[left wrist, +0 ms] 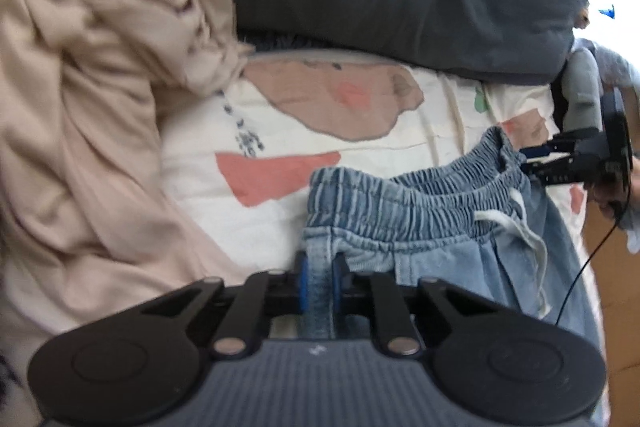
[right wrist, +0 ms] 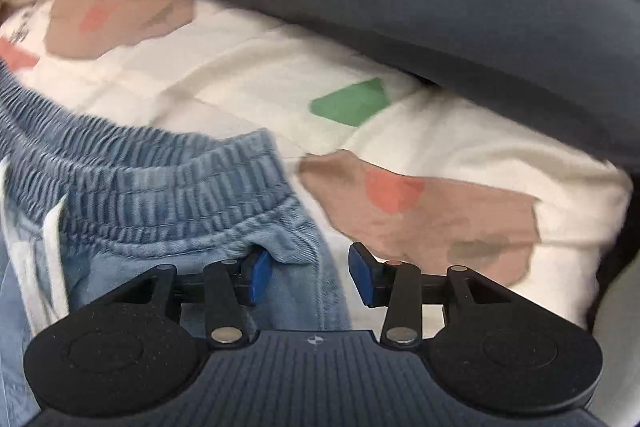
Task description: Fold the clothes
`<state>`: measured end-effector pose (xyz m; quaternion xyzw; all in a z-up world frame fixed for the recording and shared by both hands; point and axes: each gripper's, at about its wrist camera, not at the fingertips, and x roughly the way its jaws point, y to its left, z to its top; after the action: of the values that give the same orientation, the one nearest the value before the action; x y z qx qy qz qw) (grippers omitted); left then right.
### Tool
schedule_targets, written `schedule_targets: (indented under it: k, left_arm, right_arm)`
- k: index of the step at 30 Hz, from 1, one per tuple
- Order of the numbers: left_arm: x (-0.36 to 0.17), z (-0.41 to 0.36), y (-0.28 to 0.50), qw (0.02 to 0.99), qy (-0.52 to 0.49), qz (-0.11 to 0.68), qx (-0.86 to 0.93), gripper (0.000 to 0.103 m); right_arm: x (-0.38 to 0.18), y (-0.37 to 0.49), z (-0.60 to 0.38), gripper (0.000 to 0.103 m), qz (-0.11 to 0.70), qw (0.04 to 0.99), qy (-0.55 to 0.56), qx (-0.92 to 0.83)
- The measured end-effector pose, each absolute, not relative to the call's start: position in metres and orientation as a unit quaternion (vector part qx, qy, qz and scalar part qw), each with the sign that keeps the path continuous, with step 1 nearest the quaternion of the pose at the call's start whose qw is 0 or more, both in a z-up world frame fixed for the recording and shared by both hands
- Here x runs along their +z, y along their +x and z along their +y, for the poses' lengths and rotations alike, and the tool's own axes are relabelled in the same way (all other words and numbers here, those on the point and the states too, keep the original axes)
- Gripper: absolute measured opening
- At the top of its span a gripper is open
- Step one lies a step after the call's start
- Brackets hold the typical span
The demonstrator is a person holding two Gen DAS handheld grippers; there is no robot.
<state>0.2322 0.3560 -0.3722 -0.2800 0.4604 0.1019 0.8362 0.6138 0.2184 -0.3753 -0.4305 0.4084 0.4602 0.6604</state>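
Lt-blue denim shorts (left wrist: 420,211), elastic waistband bunched, white drawstring, flat on patterned bedsheet.

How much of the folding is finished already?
Not much looks done: the blue denim shorts lie unfolded on the patterned sheet. In hand: the left gripper is shut on one side of the waistband, while the right gripper stands open around the other side's edge, not pinching it. Left: grip that side and fold the shorts. The beige garment beside them is crumpled too.

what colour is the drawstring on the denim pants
White drawstring on light-blue denim pants; clearest in the left wrist view.
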Motion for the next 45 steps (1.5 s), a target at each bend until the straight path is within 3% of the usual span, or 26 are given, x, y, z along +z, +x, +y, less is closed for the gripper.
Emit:
schedule_targets:
  k: [3, 5, 14, 17, 19, 22, 24, 25, 28, 30, 31, 45]
  left_arm:
    - [-0.368, 0.355, 0.229, 0.841, -0.258, 0.463, 0.106, 0.012]
    - [-0.372, 0.359, 0.228, 0.837, -0.258, 0.47, 0.108, 0.012]
    - [-0.383, 0.359, 0.235, 0.826, -0.29, 0.475, 0.093, 0.015]
    - [-0.388, 0.356, 0.238, 0.825, -0.293, 0.476, 0.083, 0.023]
    - [-0.391, 0.353, 0.241, 0.824, -0.294, 0.478, 0.076, 0.035]
    - [-0.394, 0.35, 0.244, 0.825, -0.296, 0.477, 0.071, 0.038]
    - [-0.396, 0.349, 0.244, 0.827, -0.291, 0.476, 0.073, 0.034]
    - [-0.396, 0.348, 0.243, 0.829, -0.285, 0.475, 0.077, 0.025]
    - [-0.395, 0.35, 0.24, 0.831, -0.281, 0.473, 0.085, 0.013]
    - [-0.391, 0.351, 0.237, 0.834, -0.28, 0.467, 0.088, 0.011]
    - [-0.387, 0.351, 0.236, 0.838, -0.276, 0.462, 0.09, 0.01]
    - [-0.33, 0.354, 0.24, 0.886, -0.251, 0.378, 0.098, 0.005]
  right_arm:
    - [-0.368, 0.613, 0.215, 0.034, 0.412, 0.66, -0.421, 0.466]
    - [-0.362, 0.611, 0.213, 0.032, 0.414, 0.659, -0.415, 0.472]
    - [-0.371, 0.616, 0.222, 0.034, 0.43, 0.65, -0.41, 0.474]
    - [-0.376, 0.621, 0.224, 0.034, 0.442, 0.645, -0.402, 0.477]
    - [-0.377, 0.629, 0.222, 0.035, 0.46, 0.644, -0.383, 0.476]
    - [-0.38, 0.639, 0.22, 0.045, 0.488, 0.648, -0.358, 0.461]
    - [-0.381, 0.644, 0.219, 0.047, 0.503, 0.651, -0.345, 0.451]
    - [-0.381, 0.644, 0.219, 0.047, 0.505, 0.652, -0.343, 0.45]
    - [-0.379, 0.636, 0.218, 0.028, 0.498, 0.653, -0.347, 0.452]
    - [-0.374, 0.624, 0.217, 0.008, 0.478, 0.661, -0.359, 0.454]
    - [-0.369, 0.62, 0.214, 0.006, 0.468, 0.666, -0.359, 0.456]
    - [-0.291, 0.59, 0.198, 0.001, 0.349, 0.751, -0.375, 0.416]
